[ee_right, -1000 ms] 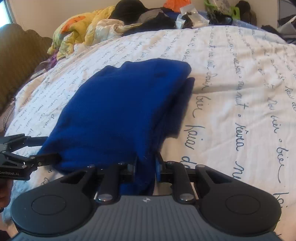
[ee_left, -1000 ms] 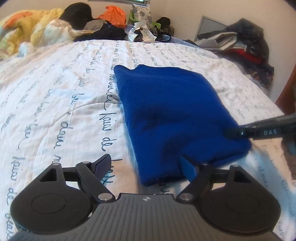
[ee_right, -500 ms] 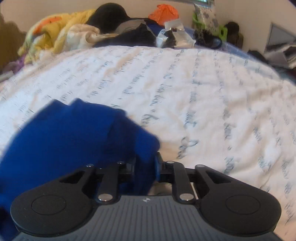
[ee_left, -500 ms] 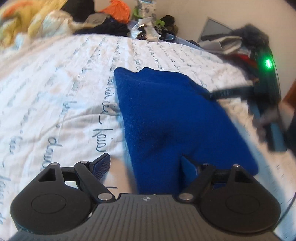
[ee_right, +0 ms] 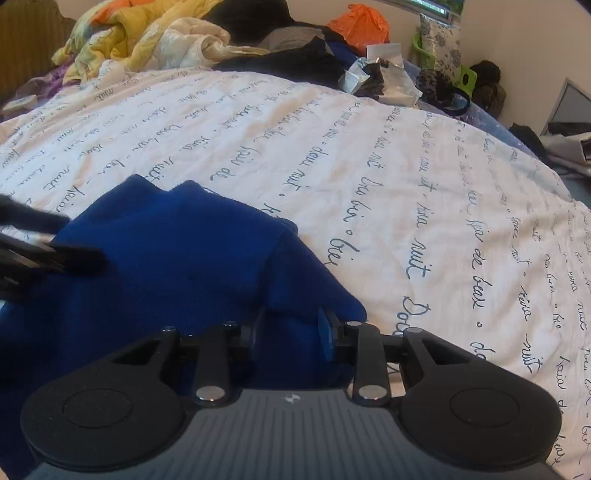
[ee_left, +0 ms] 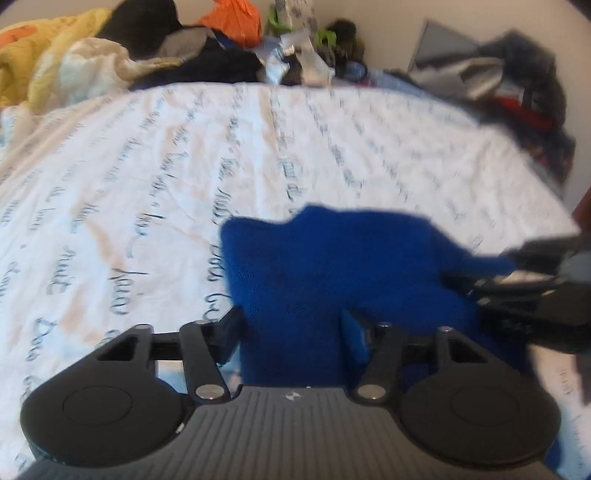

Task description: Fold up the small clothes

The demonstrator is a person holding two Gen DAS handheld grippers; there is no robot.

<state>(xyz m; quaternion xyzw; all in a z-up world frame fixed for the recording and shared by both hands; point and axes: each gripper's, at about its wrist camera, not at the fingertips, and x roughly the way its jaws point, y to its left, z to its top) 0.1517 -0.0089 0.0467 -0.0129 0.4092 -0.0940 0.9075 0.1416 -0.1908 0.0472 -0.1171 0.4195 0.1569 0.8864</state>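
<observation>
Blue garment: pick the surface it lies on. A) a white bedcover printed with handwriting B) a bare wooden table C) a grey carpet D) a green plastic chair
A: the blue garment lies on the white bedcover, whose cloth shows rows of dark handwritten script all around it.

Open room: we see the white bedspread [ee_right: 424, 192] bare beyond and to the right of the blue garment [ee_right: 177, 266].
Far edge: a pile of clothes and bedding [ee_right: 155, 33], an orange bag [ee_right: 360, 26] and crumpled foil packets [ee_right: 384, 79] block the way there.
Right corner: another heap of dark clothes [ee_left: 517, 85] closes that side.
Near side: the left gripper [ee_left: 291, 332] and right gripper [ee_right: 290, 338] stand close together over the garment, with little room between them.
</observation>
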